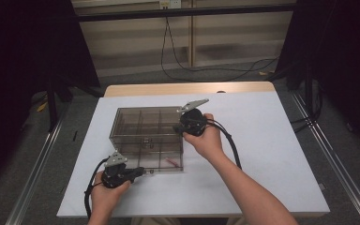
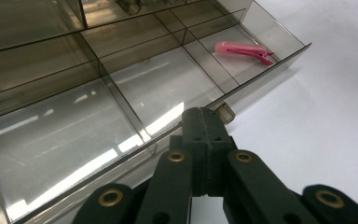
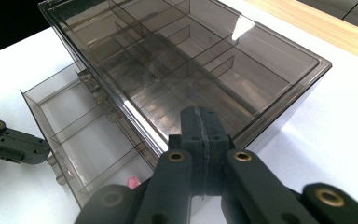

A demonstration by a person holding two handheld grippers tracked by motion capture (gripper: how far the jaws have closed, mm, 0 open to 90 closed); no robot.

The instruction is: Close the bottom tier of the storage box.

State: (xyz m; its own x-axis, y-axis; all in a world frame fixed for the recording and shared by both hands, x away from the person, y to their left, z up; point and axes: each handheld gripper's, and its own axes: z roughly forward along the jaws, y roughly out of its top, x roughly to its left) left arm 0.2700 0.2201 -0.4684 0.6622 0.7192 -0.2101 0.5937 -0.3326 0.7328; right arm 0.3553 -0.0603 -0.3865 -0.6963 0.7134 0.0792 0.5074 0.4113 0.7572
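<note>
The left gripper, jaws closed and empty, sits at the knob of the pulled-out drawer. The drawer is smoky clear plastic, holding a pink hair clip. The right gripper, also closed, rests against the box above the drawer.

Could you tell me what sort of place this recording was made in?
Probably a lab recording bay: a white-topped table rimmed by metal rails, black curtains at the sides, loose cables on the floor, and a clear drawer box.
</note>
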